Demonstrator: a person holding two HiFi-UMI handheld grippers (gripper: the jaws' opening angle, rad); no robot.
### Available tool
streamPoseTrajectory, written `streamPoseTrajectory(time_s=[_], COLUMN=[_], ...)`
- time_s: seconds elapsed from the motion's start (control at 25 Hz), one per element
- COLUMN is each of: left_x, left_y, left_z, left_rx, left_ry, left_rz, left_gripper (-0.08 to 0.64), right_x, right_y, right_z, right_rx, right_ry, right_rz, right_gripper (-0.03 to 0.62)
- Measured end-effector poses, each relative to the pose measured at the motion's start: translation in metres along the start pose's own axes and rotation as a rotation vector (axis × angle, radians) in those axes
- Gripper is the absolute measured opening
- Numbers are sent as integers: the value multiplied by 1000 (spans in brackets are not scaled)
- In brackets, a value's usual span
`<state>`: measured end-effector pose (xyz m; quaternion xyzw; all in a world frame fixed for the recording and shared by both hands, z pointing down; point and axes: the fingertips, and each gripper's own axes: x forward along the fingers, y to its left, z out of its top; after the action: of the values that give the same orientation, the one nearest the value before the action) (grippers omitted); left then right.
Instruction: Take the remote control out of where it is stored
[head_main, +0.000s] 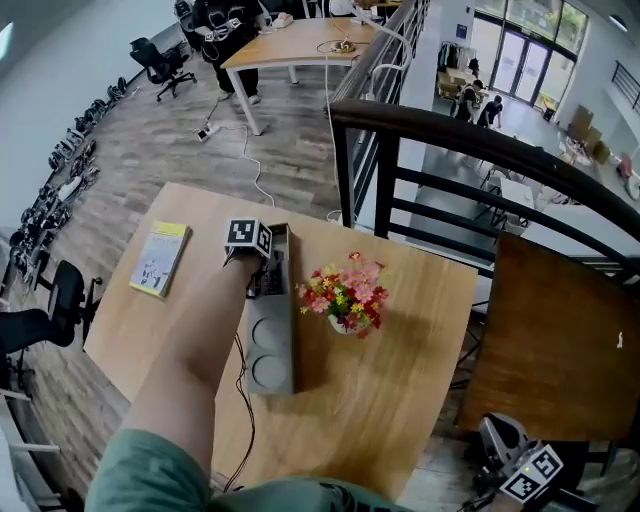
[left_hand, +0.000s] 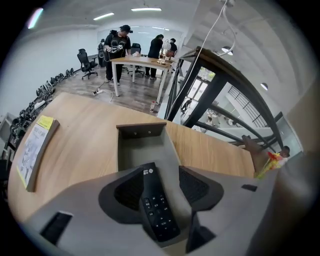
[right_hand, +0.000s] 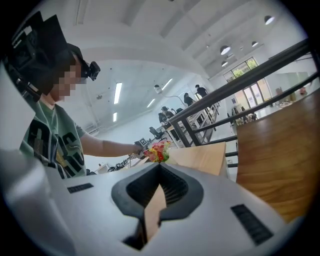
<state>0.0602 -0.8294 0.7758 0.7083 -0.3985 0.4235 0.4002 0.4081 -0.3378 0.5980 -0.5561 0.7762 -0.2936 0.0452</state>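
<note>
A black remote control (left_hand: 157, 207) lies lengthwise in the open compartment of a long grey storage box (left_hand: 142, 147) on the wooden table. My left gripper (left_hand: 161, 172) hangs right over it. Its jaws stand apart on either side of the remote, with a gap at each pad, so it is open. In the head view the left gripper (head_main: 260, 268) sits over the far end of the grey box (head_main: 272, 345) and hides the remote. My right gripper (right_hand: 160, 167) is shut on nothing, held low at the bottom right (head_main: 527, 478), away from the table.
A yellow book (head_main: 160, 258) lies left of the box. A small pot of flowers (head_main: 345, 297) stands just right of it. A thin cable (head_main: 243, 400) runs to the near table edge. A black railing (head_main: 480, 150) and a darker table (head_main: 560, 340) lie to the right.
</note>
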Motion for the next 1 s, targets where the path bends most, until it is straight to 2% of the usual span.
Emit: streamPoseTrajectory(time_s=[0.24,0.36,0.44,0.52,0.6,0.68,0.8,1.0], left_x=[21,28,32,37,40,40,36,31], left_y=[8,11,14,16,16,12,10,6], left_z=[-18,-24,-27,-28,-28,-31,-34,-25], left_rx=[-6,5,45,118,177,197,198,72], left_ry=[99,112,125,152,169,184,203,132], left_rz=[58,90,133,188,208,180,152,52], left_gripper=[236,236,235,234,221,210,134,124], right_x=[-7,-9,-10,-10,-11,-11,-12,-15], right_y=[-11,-10,-9,-8,-7,-6,-4,-2], right_z=[3,7,9,11,13,16,19,24], right_rx=[6,4,1,-2,-5,-8,-12,-17], right_ry=[-28,-37,-41,-44,-47,-51,-57,-70], right_rz=[-20,-24,-26,-27,-29,-31,-34,-41], right_gripper=[-3,-3,-3,-3,-3,-3,-3,-3])
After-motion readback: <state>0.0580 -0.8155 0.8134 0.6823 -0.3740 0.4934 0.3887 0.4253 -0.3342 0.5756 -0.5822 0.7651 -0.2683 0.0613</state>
